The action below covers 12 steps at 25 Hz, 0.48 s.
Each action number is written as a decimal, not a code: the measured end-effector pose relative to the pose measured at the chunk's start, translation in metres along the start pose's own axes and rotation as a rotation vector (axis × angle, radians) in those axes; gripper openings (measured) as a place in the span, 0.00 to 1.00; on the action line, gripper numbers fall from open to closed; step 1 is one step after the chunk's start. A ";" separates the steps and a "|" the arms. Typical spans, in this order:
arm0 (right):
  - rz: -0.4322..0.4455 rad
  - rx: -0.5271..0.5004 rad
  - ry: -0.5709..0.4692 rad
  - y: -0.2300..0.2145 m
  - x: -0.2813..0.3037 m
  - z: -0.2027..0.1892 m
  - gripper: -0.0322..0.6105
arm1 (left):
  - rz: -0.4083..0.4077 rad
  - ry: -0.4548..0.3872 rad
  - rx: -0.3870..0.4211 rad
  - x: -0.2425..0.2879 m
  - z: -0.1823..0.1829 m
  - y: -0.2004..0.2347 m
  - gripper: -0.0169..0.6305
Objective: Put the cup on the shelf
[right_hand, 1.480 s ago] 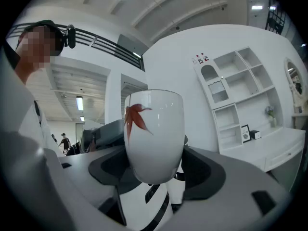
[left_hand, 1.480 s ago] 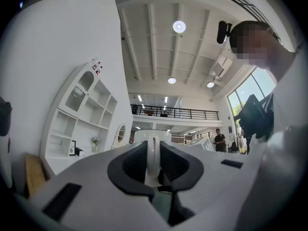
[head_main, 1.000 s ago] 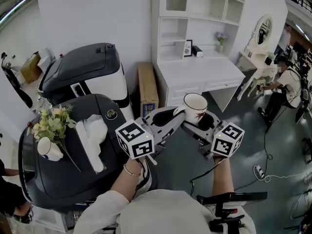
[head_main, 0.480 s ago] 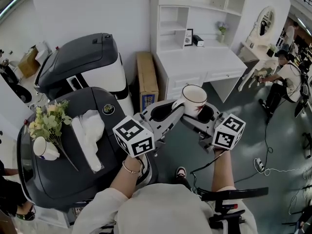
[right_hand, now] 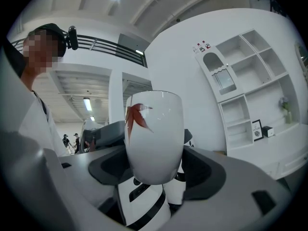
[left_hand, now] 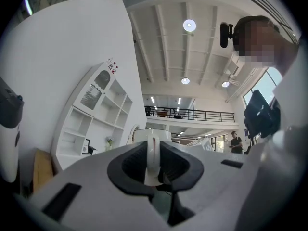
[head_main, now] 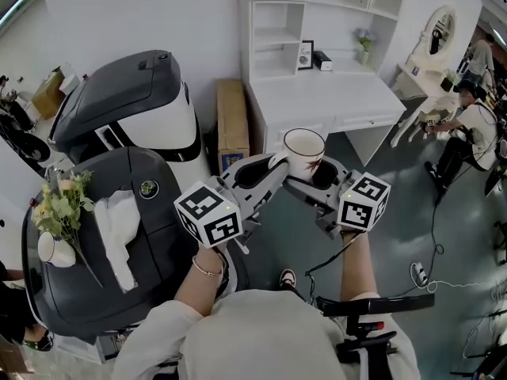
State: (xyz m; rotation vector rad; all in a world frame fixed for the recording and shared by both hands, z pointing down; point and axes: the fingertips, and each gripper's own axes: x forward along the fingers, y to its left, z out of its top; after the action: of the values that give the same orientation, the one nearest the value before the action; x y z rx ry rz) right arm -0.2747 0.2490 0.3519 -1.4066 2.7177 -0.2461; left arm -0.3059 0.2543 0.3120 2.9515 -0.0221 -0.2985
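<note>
A white cup [head_main: 304, 150] with a red leaf print hangs upright in the air between both grippers, in front of the white desk [head_main: 325, 101]. My left gripper [head_main: 275, 167] is shut on the cup's handle [left_hand: 152, 153], which stands upright between its jaws. My right gripper [head_main: 304, 185] is shut on the cup's lower body [right_hand: 154, 134]. The white shelf unit [head_main: 273, 32] rises behind the desk, with open compartments; it also shows in the left gripper view, shelf unit [left_hand: 94, 117], and in the right gripper view, shelf unit [right_hand: 250, 81].
A cardboard box [head_main: 230, 125] leans beside the desk. A grey-and-white machine [head_main: 135, 101] stands at left; on its dark lid lie flowers [head_main: 57, 208], white tissue [head_main: 115, 228] and a small cup [head_main: 49, 248]. A person [head_main: 475, 125] stands at far right near a mirror [head_main: 440, 32].
Both grippers have carried the cup together toward the desk and shelf. The machine and flowers have slid left and down in the head view.
</note>
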 end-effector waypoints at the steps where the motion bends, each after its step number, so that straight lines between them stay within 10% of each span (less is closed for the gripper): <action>1: 0.004 0.005 0.001 -0.009 -0.002 0.002 0.57 | 0.005 0.001 -0.001 0.009 -0.001 0.004 0.12; 12: 0.031 0.015 -0.002 -0.113 -0.029 0.019 0.57 | 0.022 0.017 0.020 0.110 -0.014 0.041 0.12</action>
State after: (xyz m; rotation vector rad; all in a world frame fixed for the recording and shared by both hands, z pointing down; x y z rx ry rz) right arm -0.1649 0.2062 0.3522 -1.3586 2.7277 -0.2626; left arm -0.1950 0.2132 0.3105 2.9712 -0.0560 -0.2724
